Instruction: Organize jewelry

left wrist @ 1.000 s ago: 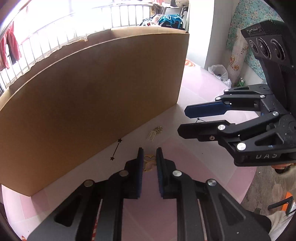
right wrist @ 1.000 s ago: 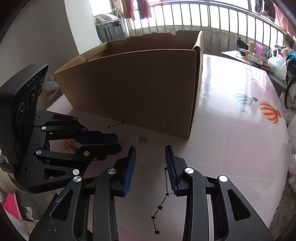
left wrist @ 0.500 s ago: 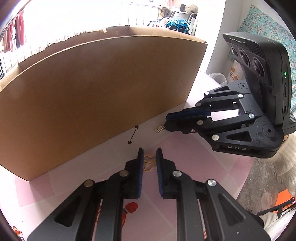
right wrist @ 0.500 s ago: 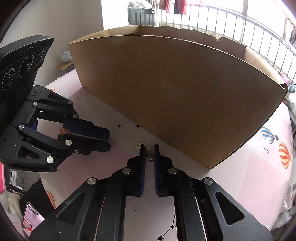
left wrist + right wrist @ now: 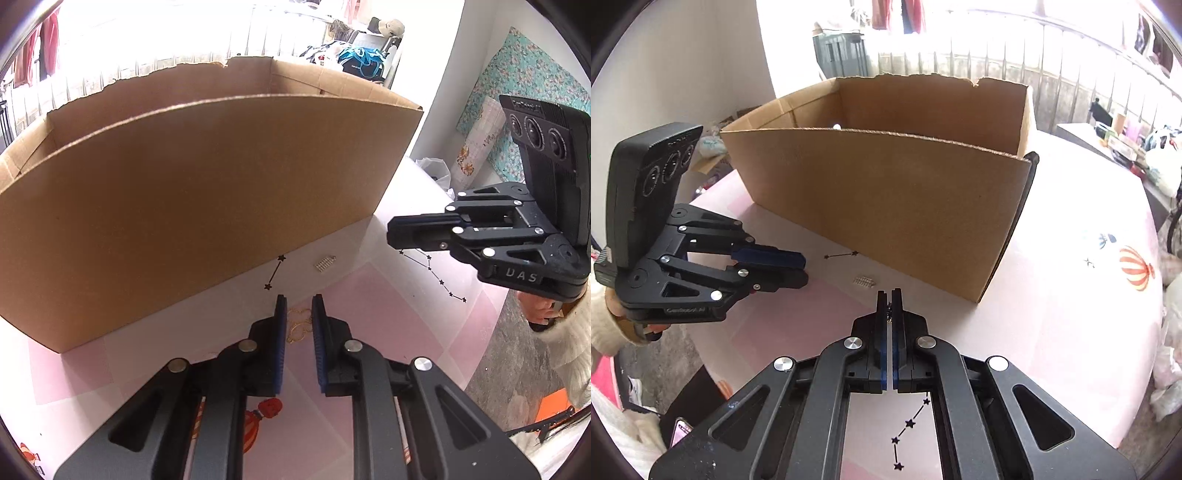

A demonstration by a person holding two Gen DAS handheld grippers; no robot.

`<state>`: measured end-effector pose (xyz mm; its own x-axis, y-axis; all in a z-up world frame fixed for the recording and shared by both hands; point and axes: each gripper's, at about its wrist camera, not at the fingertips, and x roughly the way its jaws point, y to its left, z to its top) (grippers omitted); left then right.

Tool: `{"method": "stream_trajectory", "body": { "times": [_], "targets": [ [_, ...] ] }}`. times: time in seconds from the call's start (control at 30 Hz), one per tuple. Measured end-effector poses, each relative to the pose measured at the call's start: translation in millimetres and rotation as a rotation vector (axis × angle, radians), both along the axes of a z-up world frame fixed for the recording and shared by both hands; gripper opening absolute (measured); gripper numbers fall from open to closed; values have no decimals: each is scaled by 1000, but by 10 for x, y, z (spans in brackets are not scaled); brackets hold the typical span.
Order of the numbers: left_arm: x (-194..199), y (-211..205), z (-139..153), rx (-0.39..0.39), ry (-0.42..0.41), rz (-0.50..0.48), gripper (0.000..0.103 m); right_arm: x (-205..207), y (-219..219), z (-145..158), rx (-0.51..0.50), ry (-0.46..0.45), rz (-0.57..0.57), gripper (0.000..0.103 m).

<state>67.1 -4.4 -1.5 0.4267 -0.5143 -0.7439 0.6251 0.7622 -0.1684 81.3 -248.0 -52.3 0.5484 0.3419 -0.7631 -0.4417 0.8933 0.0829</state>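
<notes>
A big open cardboard box [image 5: 207, 192] [image 5: 905, 192] stands on the pink table. My left gripper [image 5: 298, 300] is open a little, its jaws either side of a gold chain piece [image 5: 300, 326] that lies on the table. My right gripper [image 5: 890, 293] is shut on a small dark chain piece [image 5: 889, 312] and is lifted above the table; it also shows in the left wrist view [image 5: 397, 234]. A small silver beaded piece [image 5: 325, 263] [image 5: 863, 281] lies on the table in front of the box. The left gripper shows in the right wrist view [image 5: 801, 271].
The table [image 5: 1071, 314] has printed star lines [image 5: 439, 280] and balloon prints [image 5: 1136, 267]. A balcony railing [image 5: 997, 55] stands behind the box. The table edge and grey floor [image 5: 517, 350] are to the right in the left wrist view.
My right gripper closed on the dark chain piece beside the silver piece and lifted away to the right. My left gripper stayed around the gold piece.
</notes>
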Motion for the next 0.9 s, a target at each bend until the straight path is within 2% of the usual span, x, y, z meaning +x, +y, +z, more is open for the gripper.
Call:
{"method": "stream_trajectory", "body": {
  "times": [0.23,0.43,0.57,0.6,0.7,0.77,0.9],
  "targets": [
    [-57,156,346,-66,-7,-1,13,-156,-142,319,68,-47,-46,0],
    [-16,273,832,-139,-41,-7,13,-113,-148,704,167,-109,-40,0],
    [343,260,1146,-174,-35,-24,13,176,-159,1007,214,-116,12,0],
    [489,239,1200,-171,-26,-29,13,287,-117,983,225,-101,22,0],
    [976,76,1246,-134,60,-60,13,682,-101,992,172,-62,-5,0],
    [1350,-64,1164,-109,154,-63,13,919,-61,958,119,-49,-33,0],
    [1945,-380,856,-3,326,-67,13,1274,-66,844,95,39,-55,0]
  ]
}}
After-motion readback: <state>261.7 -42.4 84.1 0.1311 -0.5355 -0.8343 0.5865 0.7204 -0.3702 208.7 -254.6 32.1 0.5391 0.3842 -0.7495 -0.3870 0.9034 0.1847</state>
